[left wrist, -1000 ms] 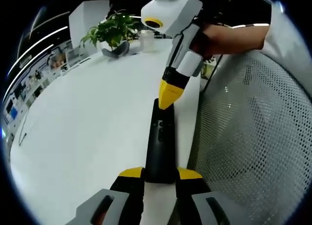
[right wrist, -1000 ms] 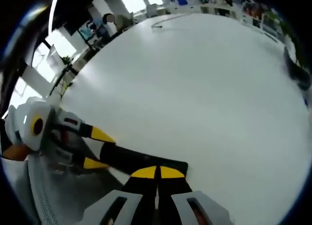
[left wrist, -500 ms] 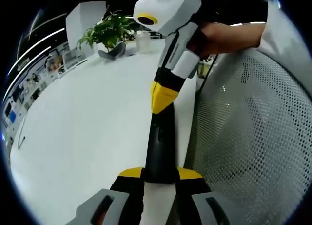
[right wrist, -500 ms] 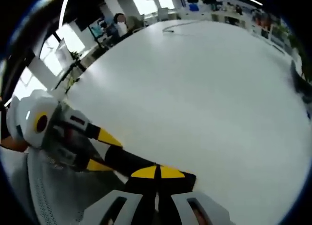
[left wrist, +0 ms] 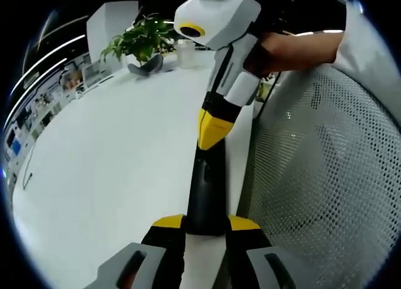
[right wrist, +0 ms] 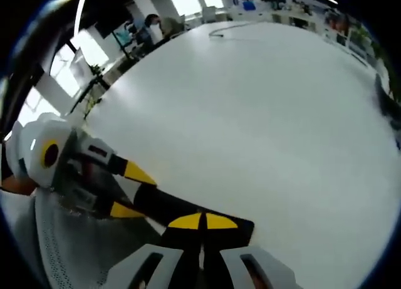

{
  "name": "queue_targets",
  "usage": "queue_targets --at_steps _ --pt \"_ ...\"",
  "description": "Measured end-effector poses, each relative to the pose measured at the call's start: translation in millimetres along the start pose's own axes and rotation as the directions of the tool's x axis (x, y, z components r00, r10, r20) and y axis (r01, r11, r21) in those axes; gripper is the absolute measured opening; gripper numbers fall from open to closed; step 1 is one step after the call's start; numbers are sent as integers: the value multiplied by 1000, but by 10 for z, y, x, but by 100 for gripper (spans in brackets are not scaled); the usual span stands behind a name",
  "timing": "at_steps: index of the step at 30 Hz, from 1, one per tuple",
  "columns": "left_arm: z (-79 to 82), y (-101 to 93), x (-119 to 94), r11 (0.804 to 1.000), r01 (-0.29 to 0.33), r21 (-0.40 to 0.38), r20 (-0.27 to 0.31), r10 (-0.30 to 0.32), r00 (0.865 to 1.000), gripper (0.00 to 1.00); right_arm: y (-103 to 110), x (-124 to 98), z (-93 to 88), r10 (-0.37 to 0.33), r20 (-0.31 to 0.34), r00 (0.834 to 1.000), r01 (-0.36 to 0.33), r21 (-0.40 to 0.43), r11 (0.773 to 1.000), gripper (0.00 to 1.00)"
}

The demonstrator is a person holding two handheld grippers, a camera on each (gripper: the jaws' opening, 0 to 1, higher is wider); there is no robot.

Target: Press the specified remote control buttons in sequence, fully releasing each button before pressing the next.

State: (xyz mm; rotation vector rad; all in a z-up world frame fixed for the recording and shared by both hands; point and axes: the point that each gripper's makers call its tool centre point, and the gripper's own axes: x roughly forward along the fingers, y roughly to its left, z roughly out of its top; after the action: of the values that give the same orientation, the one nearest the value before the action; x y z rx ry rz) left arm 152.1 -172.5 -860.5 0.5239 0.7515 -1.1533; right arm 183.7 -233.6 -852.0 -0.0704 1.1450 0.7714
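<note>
Left gripper view: left tool (left wrist: 205, 223) grips remote (left wrist: 207, 189) on white table (left wrist: 113, 157); right tool (left wrist: 212, 131) closed.

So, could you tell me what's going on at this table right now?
A person is working a black remote control with two handheld claws. The left claw is shut on the near end of the remote, holding it along the edge of the white table. The right claw, jaws shut to a yellow point, sits at the remote's far end, over the buttons; actual contact is hard to judge. A potted plant stands at the table's far side.
</note>
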Motion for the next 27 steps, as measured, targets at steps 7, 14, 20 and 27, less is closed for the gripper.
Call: queue_targets --at_steps 7,14,20,27 --pt "-1 5 0 1000 -1 -1 -1 1 1000 24 -1 4 0 2 8 1000 -2 -3 1000 0" --pt "0 8 2 1000 -1 -2 1 1 1000 24 -1 13 2 -11 13 1000 11 -23 1000 0" --pt "0 8 3 1000 -1 -2 0 1 1000 24 0 19 2 -31 2 1000 31 -64 998 0" --pt "4 9 5 1000 -4 -2 -1 4 1000 24 11 19 0 -46 0 999 46 -95 994 0"
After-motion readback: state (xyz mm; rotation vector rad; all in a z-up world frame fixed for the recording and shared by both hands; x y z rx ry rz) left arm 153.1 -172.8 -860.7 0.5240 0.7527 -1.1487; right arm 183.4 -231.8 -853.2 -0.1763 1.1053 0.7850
